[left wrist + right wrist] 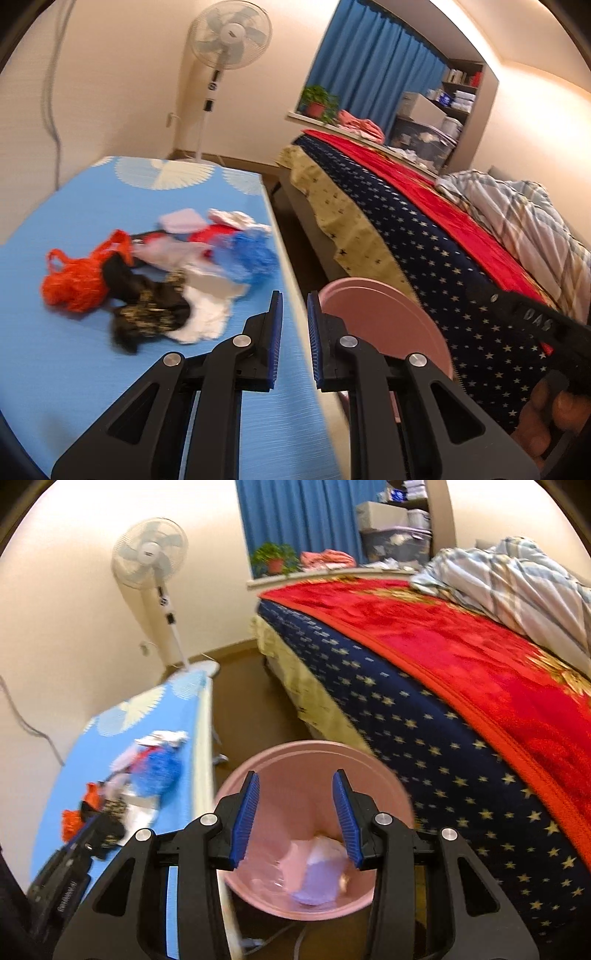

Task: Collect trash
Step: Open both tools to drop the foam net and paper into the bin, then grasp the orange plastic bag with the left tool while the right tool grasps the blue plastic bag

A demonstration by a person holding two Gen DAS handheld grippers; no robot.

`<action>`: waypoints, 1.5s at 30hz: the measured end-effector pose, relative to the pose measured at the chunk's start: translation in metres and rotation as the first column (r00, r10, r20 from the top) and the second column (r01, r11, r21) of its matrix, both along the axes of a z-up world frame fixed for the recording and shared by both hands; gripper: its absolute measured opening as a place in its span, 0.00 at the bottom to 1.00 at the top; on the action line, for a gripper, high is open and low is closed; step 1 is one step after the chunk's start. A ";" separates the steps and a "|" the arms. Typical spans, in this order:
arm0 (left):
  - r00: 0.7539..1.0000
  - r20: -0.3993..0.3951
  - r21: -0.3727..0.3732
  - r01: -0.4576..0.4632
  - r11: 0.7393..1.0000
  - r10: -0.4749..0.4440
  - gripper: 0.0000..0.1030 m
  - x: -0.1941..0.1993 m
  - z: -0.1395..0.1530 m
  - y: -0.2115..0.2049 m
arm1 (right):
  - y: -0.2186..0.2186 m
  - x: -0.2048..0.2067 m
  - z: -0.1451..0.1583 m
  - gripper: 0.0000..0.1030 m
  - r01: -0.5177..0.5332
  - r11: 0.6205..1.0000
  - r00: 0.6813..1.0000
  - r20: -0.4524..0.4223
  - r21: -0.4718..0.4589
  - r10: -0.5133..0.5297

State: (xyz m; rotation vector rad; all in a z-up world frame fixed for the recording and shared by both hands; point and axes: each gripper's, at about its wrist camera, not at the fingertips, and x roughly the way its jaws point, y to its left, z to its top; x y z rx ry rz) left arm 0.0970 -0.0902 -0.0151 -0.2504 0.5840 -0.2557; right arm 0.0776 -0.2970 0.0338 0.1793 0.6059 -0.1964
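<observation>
The right gripper (295, 816) was positioned above the mouth of the pink bin (391, 786), its blue-padded jaws parted to a moderate gap with nothing between them and no contact with the bin. Inside the bin, at the bottom, lay crumpled trash (317, 878): pale lilac and white pieces, blurred in outline. The bin stood on the brown floor between the blue table (110, 746) and the bed (443, 738), which carried a navy starred cover and a red blanket. The left gripper (295, 343) was over the table's near edge, its jaws narrowly apart and empty, touching nothing; the bin rim (388, 314) appeared just beyond its right finger. A hand (546, 417) gripping the other tool's black handle showed at the lower right of the left wrist view. The remaining trash pile (166, 277) lay on the table (74, 369) ahead of and left of the left gripper: an orange mesh bag (74, 288), black and white scraps, and a blue crumpled piece (251, 258). A standing fan (229, 37) stood against the far wall.
</observation>
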 end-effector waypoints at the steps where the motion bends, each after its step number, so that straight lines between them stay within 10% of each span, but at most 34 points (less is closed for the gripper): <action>1: 1.000 0.004 0.006 -0.017 1.000 0.017 0.14 -0.002 0.000 0.007 | 0.006 0.001 0.002 0.40 -0.020 1.000 1.000 0.015 0.007 0.020; 19: 0.937 0.015 0.086 -0.350 0.933 0.350 0.14 -0.010 -0.017 0.117 | 0.074 0.056 -0.028 0.37 -0.183 0.980 0.983 0.053 0.083 0.179; 28: 0.913 -0.015 0.091 -0.405 0.910 0.408 0.14 0.012 -0.028 0.137 | 0.088 0.099 -0.064 0.40 -0.221 0.958 0.975 0.005 0.183 0.224; 33: 0.907 -0.034 0.089 -0.415 0.905 0.419 0.38 0.026 -0.032 0.141 | 0.093 0.122 -0.078 0.52 -0.218 0.949 0.973 -0.021 0.229 0.229; 45: 0.897 -0.117 0.069 -0.422 0.904 0.427 0.41 0.049 -0.053 0.157 | 0.097 0.159 -0.113 0.52 -0.181 0.941 0.970 -0.107 0.285 0.219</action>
